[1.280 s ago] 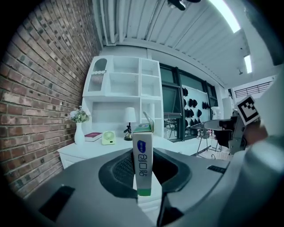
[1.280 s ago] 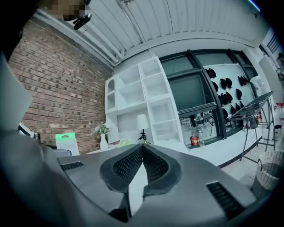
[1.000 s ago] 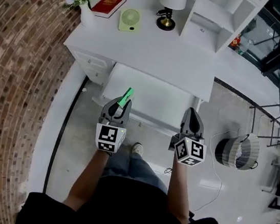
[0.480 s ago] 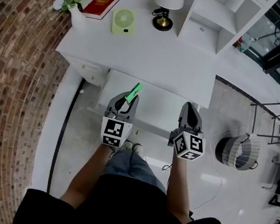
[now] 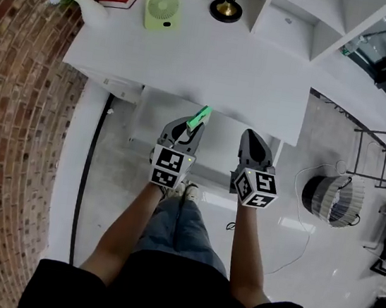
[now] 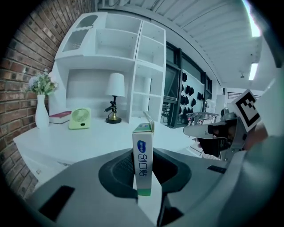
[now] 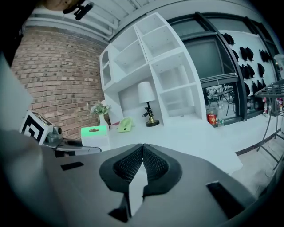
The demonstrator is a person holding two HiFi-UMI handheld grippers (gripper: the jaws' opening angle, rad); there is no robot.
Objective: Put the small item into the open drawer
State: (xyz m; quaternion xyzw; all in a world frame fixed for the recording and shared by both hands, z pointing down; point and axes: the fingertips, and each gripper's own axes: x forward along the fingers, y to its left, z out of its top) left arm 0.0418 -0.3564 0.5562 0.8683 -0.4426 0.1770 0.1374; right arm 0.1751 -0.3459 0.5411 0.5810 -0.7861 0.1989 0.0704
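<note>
The left tool [image 5: 184, 133] is clamped on a small green-and-white box [image 6: 143, 155], which stands upright between its jaws. The box is over the open drawer [image 5: 152, 117], at the six o'clock edge of the white desk [image 5: 212, 70]. At its three o'clock, the right tool [image 7: 142, 153] has its jaws pressed together, empty.

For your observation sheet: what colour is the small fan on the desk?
The fan is pale green; head view.
</note>
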